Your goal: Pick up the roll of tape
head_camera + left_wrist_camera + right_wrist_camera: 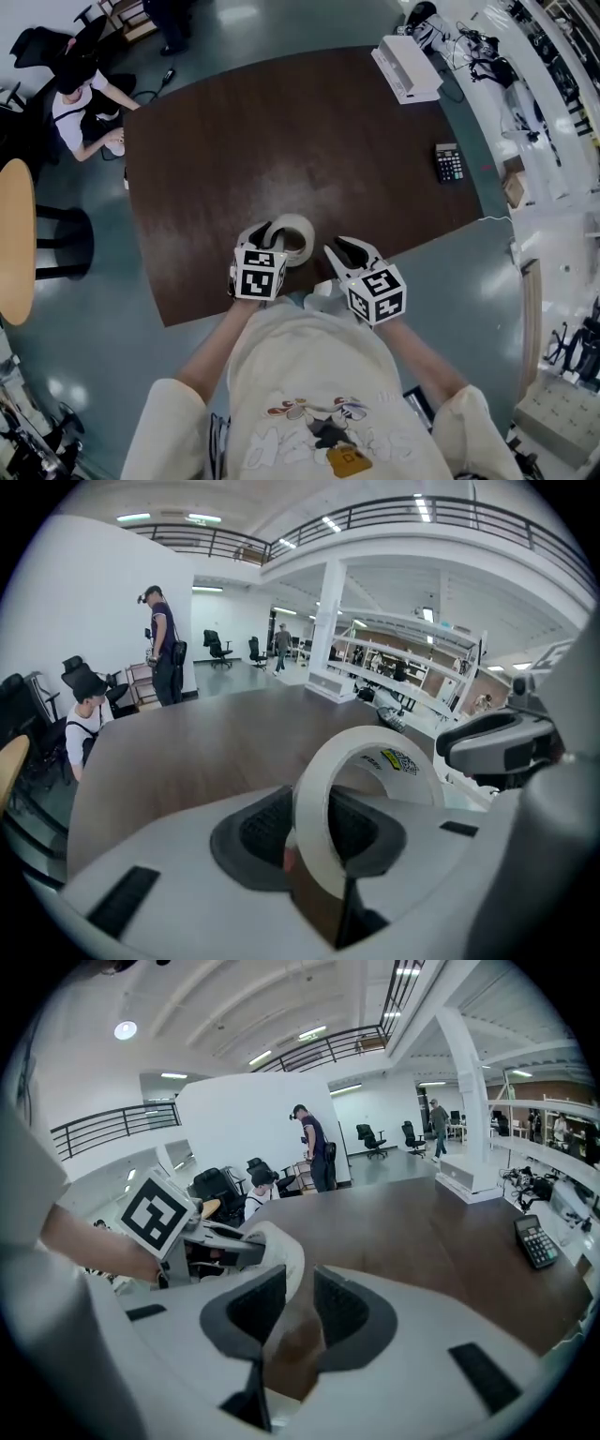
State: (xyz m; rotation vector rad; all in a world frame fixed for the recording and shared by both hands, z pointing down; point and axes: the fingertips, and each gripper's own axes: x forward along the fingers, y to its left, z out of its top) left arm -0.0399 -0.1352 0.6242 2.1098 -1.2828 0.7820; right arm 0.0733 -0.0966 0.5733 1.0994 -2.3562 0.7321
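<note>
Head view: left gripper clamps the roll of tape upright between its jaws, over the table's near edge; right gripper just beside, jaws slightly apart, empty; calculator at the table's right edge; white box at its far corner

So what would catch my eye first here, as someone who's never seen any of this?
Probably the roll of tape, clamped upright in the left gripper over the near edge of the dark brown table. Beside it the right gripper hangs with its jaws apart and nothing between them. Far across the table, a black calculator lies near the right edge.
</note>
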